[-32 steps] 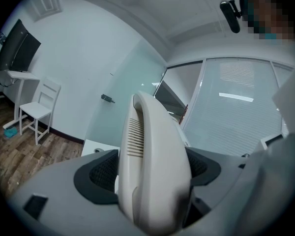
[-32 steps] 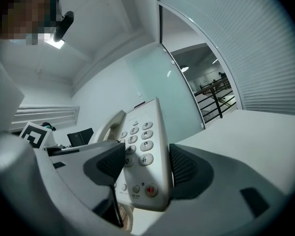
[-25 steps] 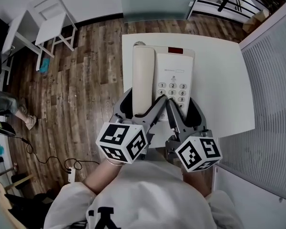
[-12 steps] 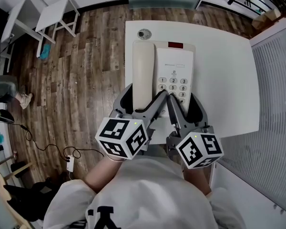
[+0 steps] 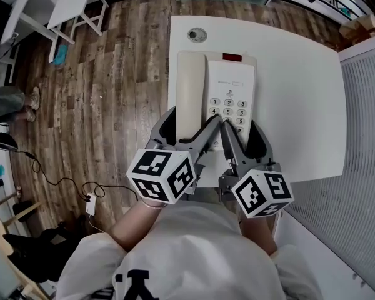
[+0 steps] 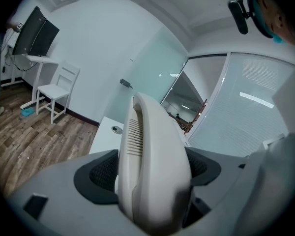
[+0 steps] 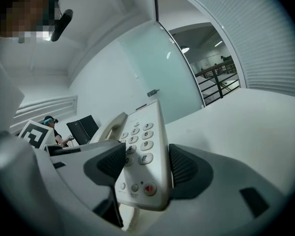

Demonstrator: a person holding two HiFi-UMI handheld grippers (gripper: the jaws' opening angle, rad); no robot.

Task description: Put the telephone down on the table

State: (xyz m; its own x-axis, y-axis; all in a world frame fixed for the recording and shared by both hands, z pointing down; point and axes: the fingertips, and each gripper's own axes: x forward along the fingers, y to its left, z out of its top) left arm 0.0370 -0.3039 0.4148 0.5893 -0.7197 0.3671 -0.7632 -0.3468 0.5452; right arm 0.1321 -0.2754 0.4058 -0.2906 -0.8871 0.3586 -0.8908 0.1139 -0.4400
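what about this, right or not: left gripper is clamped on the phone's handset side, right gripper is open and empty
Not right. The right gripper is shut on the keypad side of the telephone, as the right gripper view shows. The left gripper is indeed clamped on the handset side.

Here's the telephone, a cream desk set lying lengthwise over the white bench, near end toward the person. Handset sits seated in its cradle along the left side; the keypad runs down the right, with a small dark red window at the far top edge. The left claw is clamped across the handset's near end and the right claw pinches the keypad side of the base. A red button shows on the near edge, with a coiled cord dangling beneath. Whether the base touches the bench can't be told.
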